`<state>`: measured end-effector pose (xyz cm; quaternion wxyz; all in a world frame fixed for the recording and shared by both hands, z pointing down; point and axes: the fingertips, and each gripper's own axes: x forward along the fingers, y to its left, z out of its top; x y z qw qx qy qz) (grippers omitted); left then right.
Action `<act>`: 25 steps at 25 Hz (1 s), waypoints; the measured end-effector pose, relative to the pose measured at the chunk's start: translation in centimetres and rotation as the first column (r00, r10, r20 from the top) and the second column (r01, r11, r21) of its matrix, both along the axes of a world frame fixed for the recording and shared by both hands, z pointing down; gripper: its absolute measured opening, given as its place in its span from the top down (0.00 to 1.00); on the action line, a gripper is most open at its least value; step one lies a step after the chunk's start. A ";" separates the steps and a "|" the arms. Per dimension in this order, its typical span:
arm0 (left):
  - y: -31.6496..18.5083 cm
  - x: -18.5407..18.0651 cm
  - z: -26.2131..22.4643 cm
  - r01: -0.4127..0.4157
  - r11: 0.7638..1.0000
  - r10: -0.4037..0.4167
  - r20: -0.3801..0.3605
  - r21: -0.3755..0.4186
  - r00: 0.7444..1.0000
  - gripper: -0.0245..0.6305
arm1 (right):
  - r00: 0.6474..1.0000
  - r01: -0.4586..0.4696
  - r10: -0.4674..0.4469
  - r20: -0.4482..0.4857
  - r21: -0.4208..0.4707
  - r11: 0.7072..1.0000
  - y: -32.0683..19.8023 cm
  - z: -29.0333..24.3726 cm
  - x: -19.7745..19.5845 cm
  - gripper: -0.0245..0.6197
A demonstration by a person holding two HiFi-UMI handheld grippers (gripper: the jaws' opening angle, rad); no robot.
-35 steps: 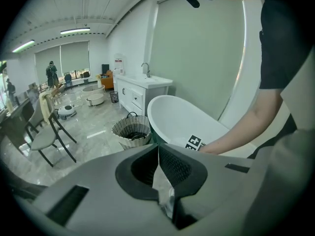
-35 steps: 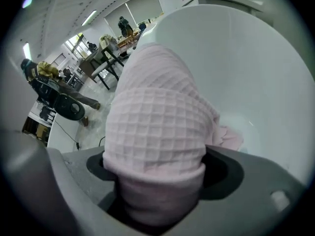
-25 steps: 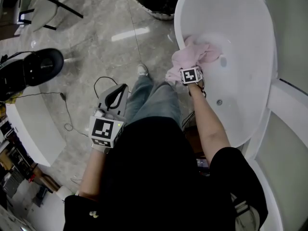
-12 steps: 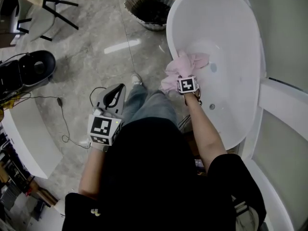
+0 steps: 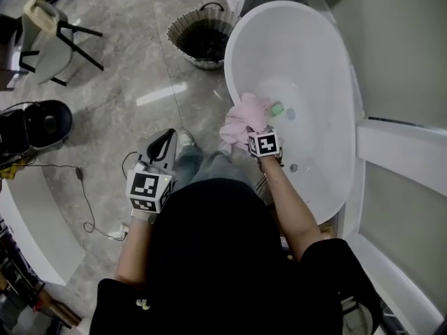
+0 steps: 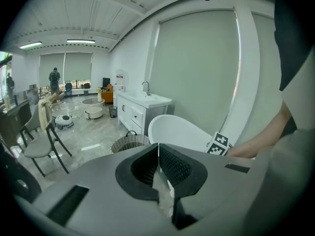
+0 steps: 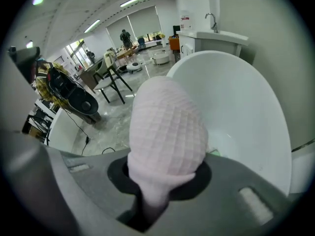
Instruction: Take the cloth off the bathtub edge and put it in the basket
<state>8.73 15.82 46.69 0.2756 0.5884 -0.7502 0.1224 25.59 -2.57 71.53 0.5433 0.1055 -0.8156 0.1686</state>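
The pink waffle cloth (image 5: 241, 119) is bunched up over the near rim of the white bathtub (image 5: 230, 68). My right gripper (image 5: 251, 130) has it between its jaws, which are closing on it. In the right gripper view the cloth (image 7: 167, 132) bulges out of the right gripper (image 7: 165, 183) and hides the fingertips. The dark woven basket (image 5: 202, 37) stands on the floor beyond the tub's far end, also in the left gripper view as the basket (image 6: 129, 142). My left gripper (image 5: 167, 139) hangs over the floor by my leg, shut and empty, the left gripper (image 6: 158, 149) showing its pads meeting.
A small green thing (image 5: 277, 108) lies inside the tub. A chair (image 5: 49, 33) stands at far left, a round black appliance (image 5: 35, 124) below it, and a cable (image 5: 84, 187) trails on the marble floor. A white vanity cabinet (image 6: 142, 109) stands behind the basket.
The cloth, spread over the rim and into the tub a second ago, is now gathered into a bunch at the right gripper. A green thing in the tub has come into sight.
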 end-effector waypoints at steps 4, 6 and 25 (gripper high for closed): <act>-0.9 -0.5 -1.5 -0.006 0.999 0.005 0.005 0.032 1.000 0.94 | 0.995 0.001 0.000 0.102 -0.013 1.000 0.4 -5.3 -1.6 0.82; -1.0 -0.9 -2.7 0.003 0.999 -0.003 0.005 0.045 1.000 0.94 | 0.988 -0.009 0.011 0.155 -0.016 1.000 0.6 -8.5 -2.3 0.82; 0.7 -5.8 -11.4 0.007 0.979 -0.014 0.034 0.203 0.999 0.94 | 0.830 0.042 -0.070 0.553 0.064 0.997 4.2 -33.7 -11.6 0.82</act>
